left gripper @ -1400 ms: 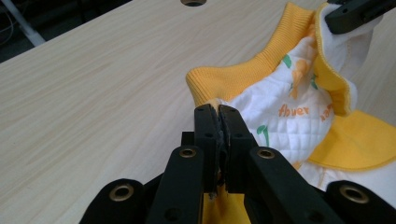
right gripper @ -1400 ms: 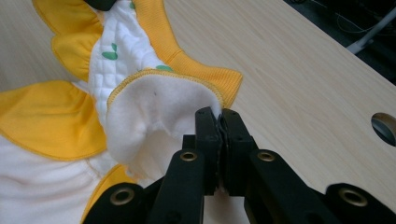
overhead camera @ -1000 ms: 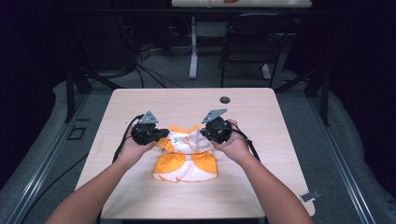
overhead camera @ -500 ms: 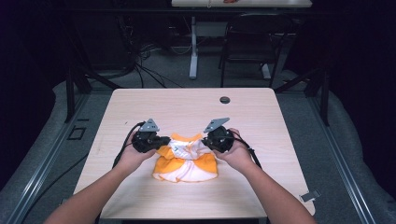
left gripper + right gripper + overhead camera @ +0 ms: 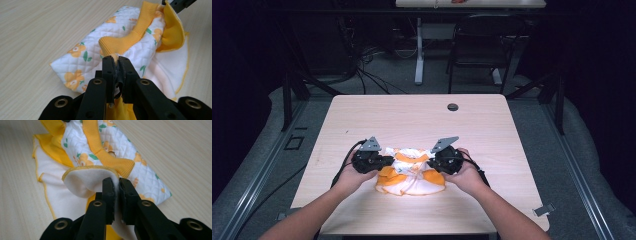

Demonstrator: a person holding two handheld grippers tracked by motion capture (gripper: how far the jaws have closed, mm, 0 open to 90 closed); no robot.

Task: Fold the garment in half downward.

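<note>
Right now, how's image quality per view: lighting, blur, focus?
High view: table evenly lit, surroundings dark, picture soft, garment detail smeared. Left gripper view: garment sharp, no glare, left claw crisp at its tips, its base near the lens slightly soft. Right gripper view: quilting clear, far table edge soft, right claw sharp, soft shadow under the fabric.
</note>
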